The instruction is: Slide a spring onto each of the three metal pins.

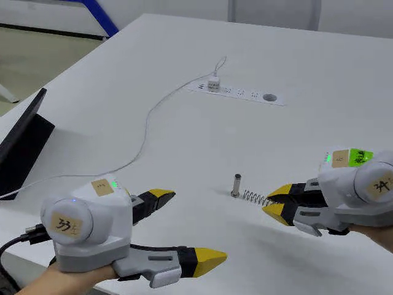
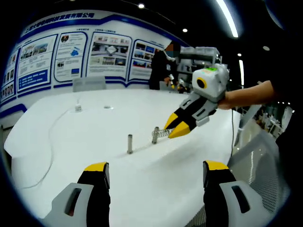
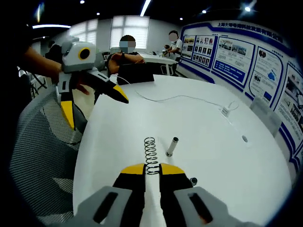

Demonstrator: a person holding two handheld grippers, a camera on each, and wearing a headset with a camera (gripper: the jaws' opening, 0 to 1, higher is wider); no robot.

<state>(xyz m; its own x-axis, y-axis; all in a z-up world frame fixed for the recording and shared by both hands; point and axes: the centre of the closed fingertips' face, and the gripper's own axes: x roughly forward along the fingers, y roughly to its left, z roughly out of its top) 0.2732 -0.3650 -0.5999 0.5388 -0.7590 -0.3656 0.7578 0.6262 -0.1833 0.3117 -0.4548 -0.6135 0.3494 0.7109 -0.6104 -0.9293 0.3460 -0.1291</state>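
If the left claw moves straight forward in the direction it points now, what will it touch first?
Probably the metal pin, standing upright slightly left of the line of the open left claw; the spring lies beyond. Depth is unclear.

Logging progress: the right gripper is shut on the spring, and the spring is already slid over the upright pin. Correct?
No. The right gripper is shut on the spring, but the spring lies beside the upright pin, not over it, as the right gripper view shows.
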